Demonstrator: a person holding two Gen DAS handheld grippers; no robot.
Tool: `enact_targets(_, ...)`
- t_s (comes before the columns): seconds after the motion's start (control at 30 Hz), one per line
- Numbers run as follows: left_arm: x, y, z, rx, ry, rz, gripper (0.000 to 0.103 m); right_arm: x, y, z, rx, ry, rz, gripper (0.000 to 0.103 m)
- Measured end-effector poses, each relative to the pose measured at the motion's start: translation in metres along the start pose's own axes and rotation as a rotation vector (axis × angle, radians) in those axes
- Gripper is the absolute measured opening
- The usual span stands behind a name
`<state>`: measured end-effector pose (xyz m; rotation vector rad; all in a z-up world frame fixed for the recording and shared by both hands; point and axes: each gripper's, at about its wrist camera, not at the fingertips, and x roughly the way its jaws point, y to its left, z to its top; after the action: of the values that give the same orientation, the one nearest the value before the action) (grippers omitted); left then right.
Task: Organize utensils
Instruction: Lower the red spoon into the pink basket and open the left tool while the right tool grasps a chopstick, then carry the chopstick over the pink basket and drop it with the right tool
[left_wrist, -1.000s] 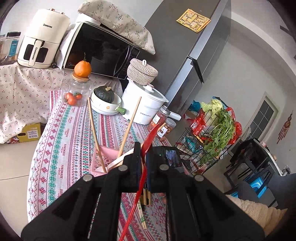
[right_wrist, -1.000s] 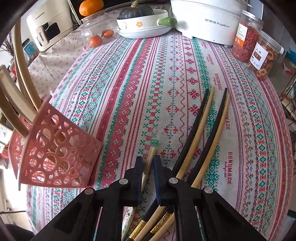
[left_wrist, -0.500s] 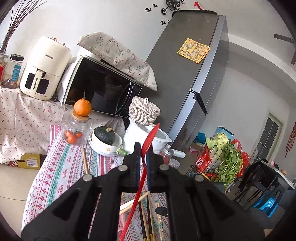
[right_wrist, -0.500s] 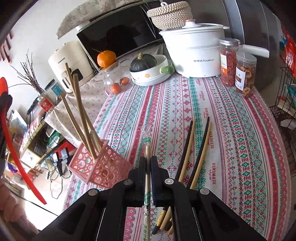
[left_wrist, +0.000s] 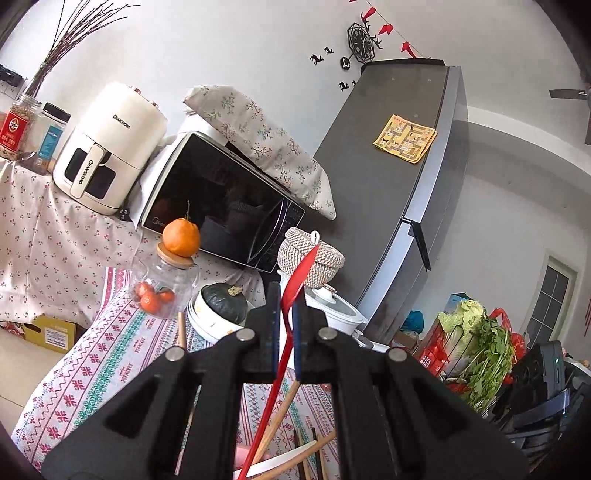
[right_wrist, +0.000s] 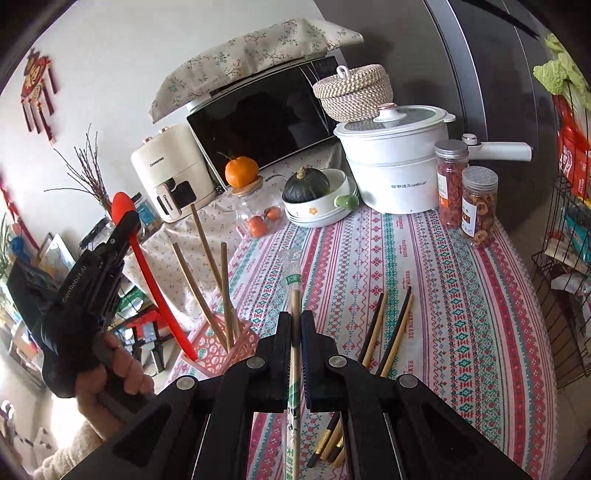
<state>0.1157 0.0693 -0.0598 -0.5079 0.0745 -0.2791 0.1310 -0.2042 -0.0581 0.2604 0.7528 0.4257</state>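
- Left wrist view: the left tongs (left_wrist: 284, 314) are pressed together on a red spoon (left_wrist: 291, 295), which runs up between the two fingers; its thin handle drops below the tongs toward the pink basket, whose rim only just shows at the bottom edge.
- The red spoon is slim, glossy and bright red, seen edge-on; its upper end crosses in front of the woven lidded basket (left_wrist: 310, 254).
- The left tongs point roughly level, toward the microwave (left_wrist: 221, 218) and the grey fridge (left_wrist: 399, 177) beyond the pink basket.
- Right wrist view: the right tongs (right_wrist: 295, 328) pinch a wrapped pair of chopsticks (right_wrist: 294, 295), which stands up between the fingers with its clear wrapper end above them.
- The wrapped pair is pale wood in a clear sleeve with green print.
- The pink basket (right_wrist: 218, 347) sits left of the right tongs at the worktop (right_wrist: 461, 295) edge, with three wooden chopsticks (right_wrist: 207, 266) leaning in it.
- Two dark-and-tan pairs of loose chopsticks (right_wrist: 388, 332) lie flat on the striped cloth, right of the pink basket.
- A hand (right_wrist: 122, 373) grips the left tongs (right_wrist: 123, 221) left of the pink basket; the red spoon (right_wrist: 147, 273) slants down to the basket's rim.
- The right tongs tilt downward over the worktop.
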Motion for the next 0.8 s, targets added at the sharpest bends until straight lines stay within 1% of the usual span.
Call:
enact_targets(0.13,-0.001,0.001,-0.011,0.050,-0.007,0.016,0.006,0.000,0.000,-0.001,0.004,-0.003,-0.003,0.005)
enact_targets(0.23,0.000,0.009,-0.018,0.040,0.014,0.043,0.007,0.000,0.002,-0.002,-0.002,-0.008,-0.005,0.005)
enact_targets(0.27,0.001,0.011,-0.019,0.034,0.027,0.053,0.009,0.000,0.003,-0.002,-0.001,-0.011,-0.007,0.005)
enact_targets(0.3,0.000,0.013,-0.019,0.028,0.039,0.066,0.019,0.000,0.004,-0.002,0.000,-0.014,-0.010,0.005)
enact_targets(0.33,0.000,0.015,-0.020,0.020,0.046,0.078,0.035,-0.001,0.005,-0.002,-0.002,-0.018,-0.013,0.005)
enact_targets(0.4,-0.005,0.016,-0.017,0.011,0.055,0.104,0.049,-0.004,0.008,-0.002,-0.006,-0.032,-0.016,0.005)
enact_targets(0.47,-0.005,0.014,-0.013,0.016,0.090,0.129,0.049,-0.009,0.011,0.000,-0.009,-0.055,-0.017,0.005)
enact_targets(0.5,-0.006,0.013,-0.010,0.020,0.113,0.140,0.052,-0.013,0.013,0.001,-0.008,-0.070,-0.016,0.005)
enact_targets(0.53,-0.007,0.012,-0.008,0.024,0.134,0.153,0.056,-0.016,0.015,0.003,-0.007,-0.085,-0.012,0.005)
enact_targets(0.57,-0.009,0.010,-0.005,0.031,0.153,0.171,0.058,-0.021,0.018,0.004,-0.006,-0.102,-0.007,0.005)
enact_targets(0.63,-0.015,0.009,0.002,0.041,0.185,0.202,0.068,-0.029,0.023,0.007,-0.004,-0.134,0.001,0.005)
enact_targets(0.67,-0.019,0.009,0.004,0.042,0.203,0.216,0.069,-0.033,0.025,0.009,-0.007,-0.152,0.003,0.005)
enact_targets(0.73,-0.024,0.010,0.008,0.047,0.257,0.244,0.077,-0.041,0.032,0.012,-0.021,-0.196,-0.001,0.005)
enact_targets(0.8,-0.030,0.012,0.010,0.066,0.321,0.274,0.079,-0.047,0.039,0.014,-0.038,-0.238,0.000,0.005)
